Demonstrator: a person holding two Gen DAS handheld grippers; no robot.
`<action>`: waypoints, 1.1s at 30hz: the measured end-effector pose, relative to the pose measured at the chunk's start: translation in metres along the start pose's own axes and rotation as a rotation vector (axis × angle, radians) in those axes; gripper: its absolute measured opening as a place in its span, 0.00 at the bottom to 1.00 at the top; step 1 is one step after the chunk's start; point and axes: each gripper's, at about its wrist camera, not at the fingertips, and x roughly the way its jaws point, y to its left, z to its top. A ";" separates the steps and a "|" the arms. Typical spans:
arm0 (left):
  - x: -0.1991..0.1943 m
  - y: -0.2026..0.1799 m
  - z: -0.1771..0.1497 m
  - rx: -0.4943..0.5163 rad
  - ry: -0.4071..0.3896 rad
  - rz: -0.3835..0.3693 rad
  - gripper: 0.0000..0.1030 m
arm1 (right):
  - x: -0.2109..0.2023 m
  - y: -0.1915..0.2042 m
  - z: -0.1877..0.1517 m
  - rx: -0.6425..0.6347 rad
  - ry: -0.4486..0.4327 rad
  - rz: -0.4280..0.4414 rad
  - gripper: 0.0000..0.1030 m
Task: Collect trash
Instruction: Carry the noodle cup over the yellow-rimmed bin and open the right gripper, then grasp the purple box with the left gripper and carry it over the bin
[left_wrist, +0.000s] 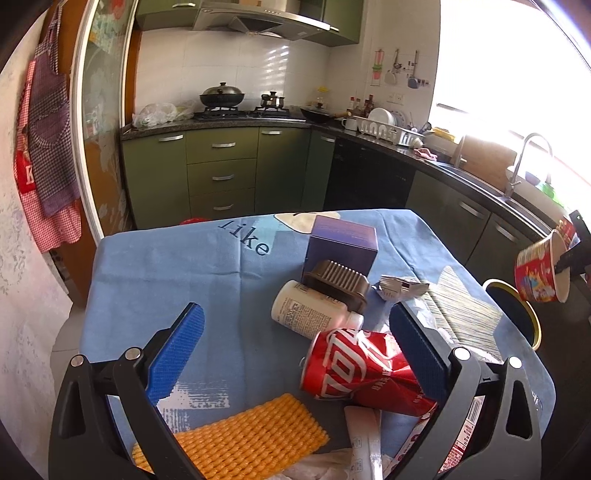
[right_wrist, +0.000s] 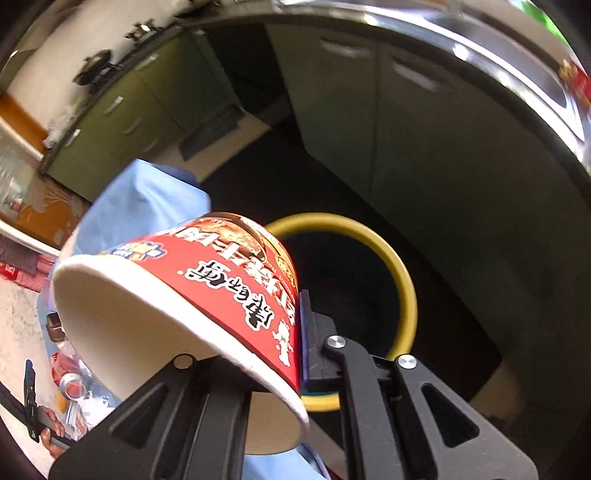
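Right tool (right_wrist: 258, 354) grips noodle cup (right_wrist: 207, 291) above yellow-rimmed bin (right_wrist: 402, 280); left tool (left_wrist: 295, 332) released.

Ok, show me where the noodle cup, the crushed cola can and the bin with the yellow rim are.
noodle cup (right_wrist: 236, 273), right wrist view, on its red printed side.
crushed cola can (left_wrist: 354, 369), left wrist view, on its dented red body.
bin (right_wrist: 400, 273), right wrist view, on its yellow rim.
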 end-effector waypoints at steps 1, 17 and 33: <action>0.000 -0.002 0.000 0.006 -0.004 0.000 0.96 | 0.007 -0.006 0.002 0.004 0.024 -0.013 0.05; 0.008 -0.007 -0.003 0.034 0.016 0.002 0.96 | 0.077 0.009 0.034 0.005 0.088 -0.128 0.49; 0.015 -0.054 0.056 0.153 0.108 -0.099 0.96 | 0.025 0.046 -0.056 -0.190 -0.058 0.106 0.54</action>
